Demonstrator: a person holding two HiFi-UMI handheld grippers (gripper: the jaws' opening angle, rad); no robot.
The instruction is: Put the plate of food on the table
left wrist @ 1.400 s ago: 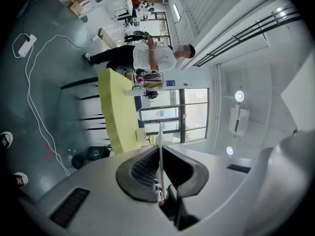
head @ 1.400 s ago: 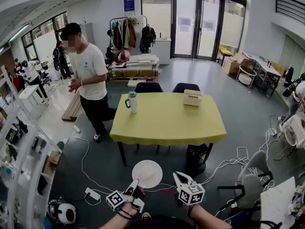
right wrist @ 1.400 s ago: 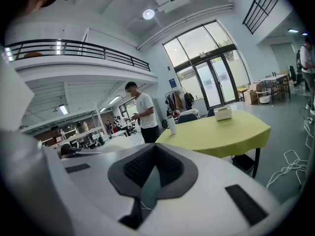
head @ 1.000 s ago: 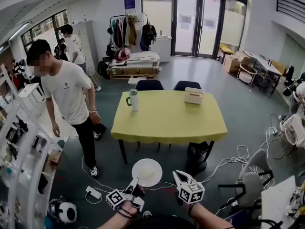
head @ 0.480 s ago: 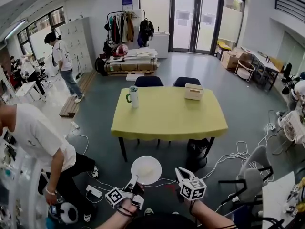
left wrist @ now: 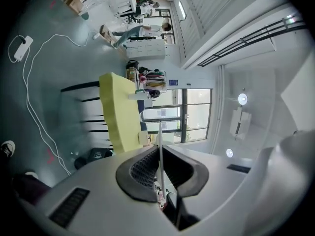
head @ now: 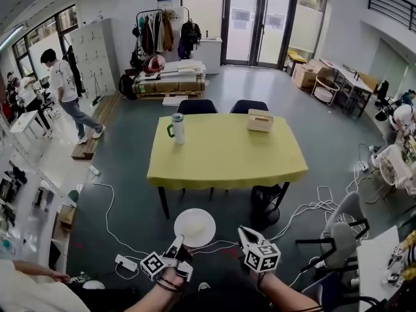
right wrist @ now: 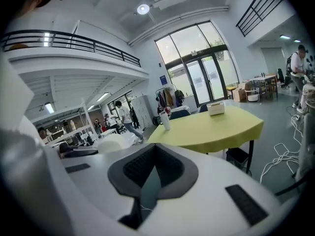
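A white plate (head: 194,227) with a pale heap of food hangs low over the floor, in front of the yellow table (head: 227,149). My left gripper (head: 177,243) is shut on the plate's near rim. In the left gripper view the plate (left wrist: 160,141) shows edge-on, pinched between the dark pads (left wrist: 145,167). My right gripper (head: 244,236) hovers just right of the plate with its jaws shut and nothing in them. The right gripper view shows the tips (right wrist: 155,147) meeting, with the table (right wrist: 216,124) ahead and the plate (right wrist: 112,143) off to the left.
On the table stand a white tumbler (head: 176,128) and a pale box (head: 260,119). Two dark chairs (head: 198,106) sit behind it and a black bag (head: 265,197) under it. Cables and a power strip (head: 124,262) lie on the floor. A grey office chair (head: 342,229) stands at the right, and a person (head: 64,86) walks at the far left.
The person in the white shirt has walked past on the left and now shows only at the bottom left corner. Both grippers and the plate keep their places in the view.
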